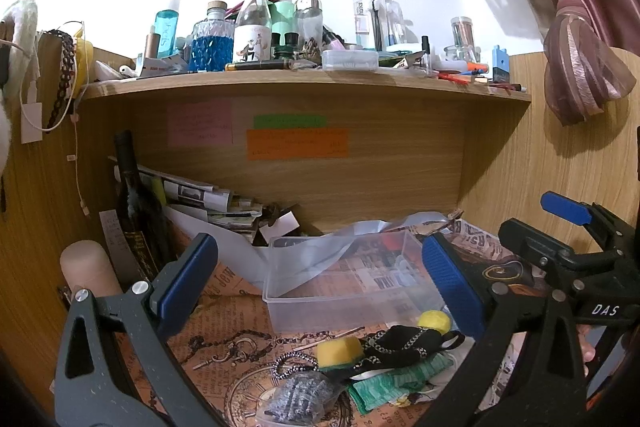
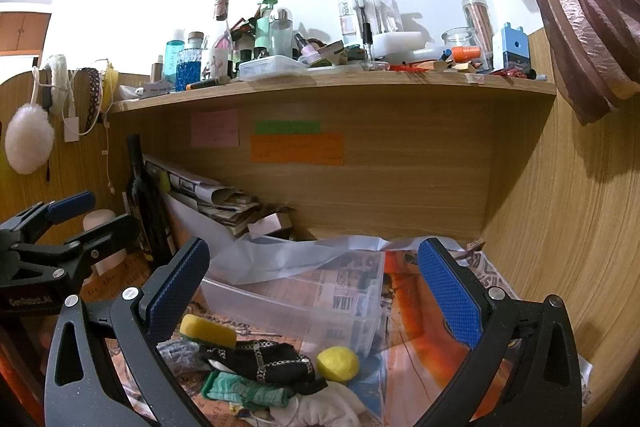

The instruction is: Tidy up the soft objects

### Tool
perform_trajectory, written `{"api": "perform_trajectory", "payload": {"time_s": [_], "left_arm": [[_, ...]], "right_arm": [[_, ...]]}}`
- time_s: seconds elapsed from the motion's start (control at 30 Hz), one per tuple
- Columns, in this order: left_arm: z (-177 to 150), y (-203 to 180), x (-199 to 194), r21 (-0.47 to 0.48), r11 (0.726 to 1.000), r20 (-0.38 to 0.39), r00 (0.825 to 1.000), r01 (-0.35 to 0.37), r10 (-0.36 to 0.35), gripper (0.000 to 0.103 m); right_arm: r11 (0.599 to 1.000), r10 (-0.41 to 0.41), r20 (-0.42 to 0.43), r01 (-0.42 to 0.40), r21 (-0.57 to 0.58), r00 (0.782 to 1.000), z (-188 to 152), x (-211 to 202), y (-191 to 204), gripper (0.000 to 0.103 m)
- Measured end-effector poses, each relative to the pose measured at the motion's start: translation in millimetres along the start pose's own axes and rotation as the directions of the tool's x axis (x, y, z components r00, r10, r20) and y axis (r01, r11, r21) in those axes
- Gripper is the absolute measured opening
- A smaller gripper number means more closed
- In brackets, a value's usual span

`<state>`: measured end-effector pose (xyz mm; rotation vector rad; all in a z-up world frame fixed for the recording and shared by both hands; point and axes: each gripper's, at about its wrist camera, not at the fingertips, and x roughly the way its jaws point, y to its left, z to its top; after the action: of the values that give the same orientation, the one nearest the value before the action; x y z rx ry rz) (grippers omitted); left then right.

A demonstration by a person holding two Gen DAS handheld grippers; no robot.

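Observation:
A clear plastic box [image 1: 340, 291] [image 2: 304, 303] stands empty on the paper-covered desk, a sheet of clear film draped over its rim. In front of it lies a pile of soft things: a yellow sponge [image 1: 339, 347] [image 2: 208, 331], a yellow ball [image 1: 434, 321] [image 2: 338, 363], a black pouch with chain trim [image 1: 400, 345] [image 2: 260, 359], a green cloth [image 1: 396, 381] [image 2: 244, 389], a grey scrubber in a bag [image 1: 298, 399] and a white cloth [image 2: 320, 407]. My left gripper [image 1: 320, 283] is open and empty above the pile. My right gripper [image 2: 316, 291] is open and empty over the box and pile.
A wooden shelf [image 1: 304, 83] [image 2: 332, 83] above carries many bottles and jars. A dark wine bottle [image 1: 134, 203] [image 2: 146, 199] and stacked papers [image 1: 208, 203] stand at the back left. Wooden walls close both sides. A curtain [image 1: 580, 59] hangs at right.

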<state>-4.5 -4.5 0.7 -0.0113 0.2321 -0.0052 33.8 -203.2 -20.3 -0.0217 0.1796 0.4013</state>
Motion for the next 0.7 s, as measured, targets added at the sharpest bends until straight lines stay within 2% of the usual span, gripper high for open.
{"api": "perform_trajectory", "payload": {"time_s": [0.17, 0.23, 0.37, 0.43, 0.53, 0.67, 0.7], "left_arm": [[-4, 4, 8, -0.008, 1.0, -0.065, 0.998, 0.025, -0.025, 0.103], [-9, 8, 11, -0.029, 0.999, -0.095, 0.995, 0.036, -0.039, 0.103], [-25, 13, 22, -0.042, 0.998, -0.106, 0.993, 0.044, -0.049, 0.103], [-33, 15, 31, -0.04, 0.998, -0.152, 0.986, 0.056, -0.061, 0.103], [-50, 20, 48, -0.07, 0.994, -0.234, 0.967, 0.084, -0.098, 0.103], [-68, 18, 65, -0.122, 0.988, -0.267, 0.955, 0.095, -0.125, 0.103], [-72, 18, 70, -0.131, 0.987, -0.279, 0.951, 0.097, -0.13, 0.097]], "right_arm": [[1.0, -0.003, -0.016, 0.003, -0.005, 1.0, -2, 3, -2, 0.103], [1.0, 0.002, -0.04, -0.002, -0.003, 0.999, -5, 8, -3, 0.103], [1.0, 0.006, -0.103, -0.006, -0.005, 0.995, -16, 18, -5, 0.103], [1.0, 0.003, -0.146, -0.003, 0.0, 0.989, -24, 25, -7, 0.103], [1.0, 0.013, -0.224, -0.01, 0.014, 0.975, -37, 40, -10, 0.103], [0.999, 0.052, -0.297, -0.048, 0.022, 0.954, -55, 54, -11, 0.1], [0.998, 0.063, -0.312, -0.058, 0.024, 0.948, -59, 57, -11, 0.096]]}}
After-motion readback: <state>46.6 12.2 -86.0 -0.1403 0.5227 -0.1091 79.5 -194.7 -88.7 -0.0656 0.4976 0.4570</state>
